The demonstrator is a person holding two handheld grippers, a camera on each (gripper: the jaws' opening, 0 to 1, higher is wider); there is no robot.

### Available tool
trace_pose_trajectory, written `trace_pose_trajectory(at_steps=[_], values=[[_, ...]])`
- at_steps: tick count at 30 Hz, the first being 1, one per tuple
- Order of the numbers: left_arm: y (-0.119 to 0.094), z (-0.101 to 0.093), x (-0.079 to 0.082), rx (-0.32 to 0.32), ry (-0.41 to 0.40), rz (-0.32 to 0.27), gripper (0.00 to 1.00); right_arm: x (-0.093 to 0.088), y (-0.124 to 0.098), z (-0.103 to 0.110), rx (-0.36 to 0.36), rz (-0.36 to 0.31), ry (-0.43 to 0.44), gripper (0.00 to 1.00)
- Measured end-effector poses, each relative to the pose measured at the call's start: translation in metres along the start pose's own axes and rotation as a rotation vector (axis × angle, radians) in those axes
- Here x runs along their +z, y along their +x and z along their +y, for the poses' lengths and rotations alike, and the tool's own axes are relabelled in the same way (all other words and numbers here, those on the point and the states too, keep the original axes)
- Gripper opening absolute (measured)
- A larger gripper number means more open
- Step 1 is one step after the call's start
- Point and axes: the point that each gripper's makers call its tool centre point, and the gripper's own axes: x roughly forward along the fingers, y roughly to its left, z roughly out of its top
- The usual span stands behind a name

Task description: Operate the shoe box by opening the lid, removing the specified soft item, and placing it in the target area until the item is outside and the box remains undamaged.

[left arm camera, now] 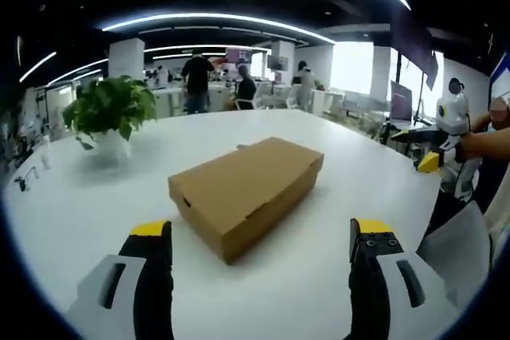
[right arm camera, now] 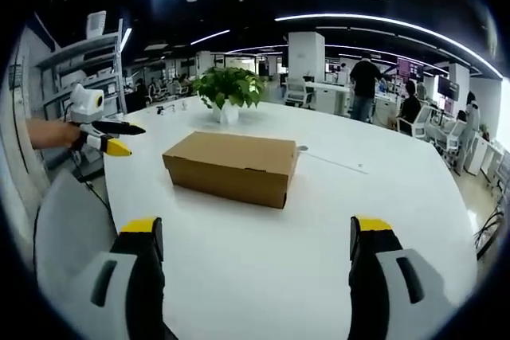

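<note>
Shoe box: plain brown cardboard, matte, rectangular, lid lying closed; it is sitting on the surface, near its middle, well apart from both tongs.
Hidden: the box's contents are lying out of sight under the lid, so the soft item cannot be told.
Surface: white, smooth, rounded at its edge, carrying the box and a potted plant with broad green leaves in a white pot.
Left tongs: black jaws with yellow tips standing wide apart, gripping nothing; their lower bodies are running off the bottom of the view. In the right gripper view they are showing at the left edge, held by a hand, over the surface's rim.
Right tongs: jaws likewise spread, holding nothing; in the left gripper view they are appearing at the far right, partly cut off.
Background: people are standing and sitting at desks, too small to make out further.
</note>
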Motion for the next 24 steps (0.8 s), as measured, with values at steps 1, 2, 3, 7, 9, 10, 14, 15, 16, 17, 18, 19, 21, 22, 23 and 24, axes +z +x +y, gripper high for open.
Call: trace_pose_trajectory(at_steps=[1,2,3,7,9,10,14,15,16,17,18,19,21,22,23,24], values=[[0.001,0.002,0.000,0.007,-0.002,0.001,0.93,-0.001,0.004,-0.001,0.007,0.004,-0.006,0.92],[0.002,0.005,-0.001,0.013,-0.002,0.003,0.93,-0.001,0.007,-0.003,0.009,0.008,-0.015,0.92],[0.004,0.008,-0.001,0.021,-0.001,0.003,0.93,-0.002,0.011,-0.005,0.013,0.012,-0.027,0.92],[0.007,0.014,-0.003,0.036,0.005,0.014,0.92,-0.005,0.023,-0.010,0.029,0.027,-0.041,0.92],[0.009,0.017,-0.004,0.043,0.012,0.020,0.91,-0.006,0.029,-0.014,0.039,0.030,-0.050,0.91],[0.010,0.018,-0.005,0.045,0.014,0.023,0.91,-0.005,0.031,-0.016,0.041,0.027,-0.048,0.91],[0.014,0.024,-0.011,0.059,0.015,0.039,0.89,-0.003,0.040,-0.022,0.052,0.025,-0.079,0.89],[0.015,0.025,-0.012,0.062,0.015,0.042,0.88,-0.002,0.043,-0.023,0.059,0.026,-0.087,0.89],[0.016,0.026,-0.013,0.065,0.015,0.045,0.88,-0.002,0.044,-0.024,0.063,0.028,-0.092,0.88],[0.017,0.026,-0.014,0.067,0.017,0.048,0.88,-0.002,0.047,-0.025,0.070,0.030,-0.098,0.88],[0.018,0.027,-0.015,0.069,0.019,0.051,0.87,-0.002,0.049,-0.026,0.075,0.032,-0.101,0.88],[0.019,0.028,-0.016,0.072,0.021,0.054,0.86,-0.002,0.052,-0.027,0.082,0.035,-0.106,0.87],[0.022,0.030,-0.018,0.073,0.020,0.058,0.86,-0.003,0.057,-0.028,0.092,0.042,-0.120,0.87],[0.023,0.030,-0.019,0.075,0.021,0.060,0.86,-0.003,0.059,-0.029,0.099,0.045,-0.129,0.86],[0.024,0.031,-0.021,0.076,0.024,0.067,0.85,-0.003,0.062,-0.029,0.106,0.045,-0.138,0.86],[0.025,0.031,-0.022,0.076,0.026,0.071,0.85,-0.003,0.065,-0.029,0.115,0.049,-0.149,0.85]])
